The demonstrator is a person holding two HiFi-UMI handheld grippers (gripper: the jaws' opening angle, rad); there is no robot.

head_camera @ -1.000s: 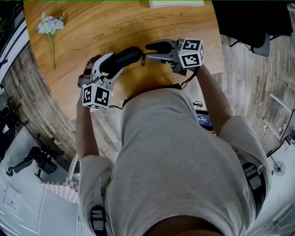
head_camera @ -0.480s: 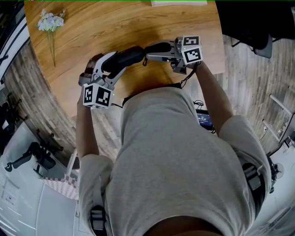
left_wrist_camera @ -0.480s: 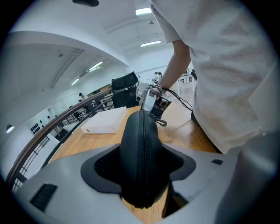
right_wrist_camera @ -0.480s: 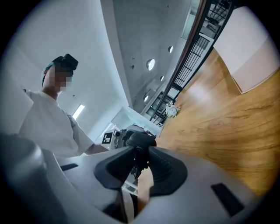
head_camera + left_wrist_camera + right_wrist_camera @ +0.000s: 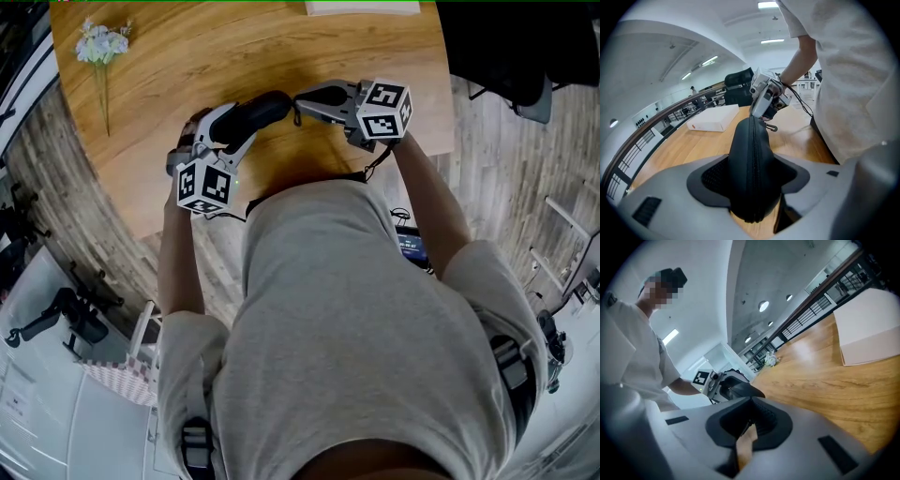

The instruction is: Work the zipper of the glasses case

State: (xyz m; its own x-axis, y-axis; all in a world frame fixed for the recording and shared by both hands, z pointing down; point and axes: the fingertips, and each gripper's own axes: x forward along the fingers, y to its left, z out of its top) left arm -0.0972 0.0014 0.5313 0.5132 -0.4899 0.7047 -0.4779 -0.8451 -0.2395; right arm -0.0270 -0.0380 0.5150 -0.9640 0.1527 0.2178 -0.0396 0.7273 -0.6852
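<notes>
A black glasses case (image 5: 255, 112) is held just above the wooden table (image 5: 187, 56). My left gripper (image 5: 230, 129) is shut on it, jaws wide across its body (image 5: 752, 164), zipper seam facing up. My right gripper (image 5: 300, 98) meets the case's far tip (image 5: 757, 112). Its jaws have just been closing and now stand together (image 5: 751, 404), pinching a thin dark zipper pull at the tip of the case (image 5: 743, 390). A small metal hook (image 5: 771, 127) dangles from that end. In the right gripper view the left gripper (image 5: 723, 385) shows behind the case.
A white flat box (image 5: 361, 7) lies at the table's far edge, also seen as the white box (image 5: 712, 121). A small bunch of flowers (image 5: 101, 47) lies at the far left. The near table edge runs just under both grippers, close to the person's body.
The right gripper's jaws have closed together at the case's tip. The left gripper with the case has shifted slightly; the case stays in its grip.
</notes>
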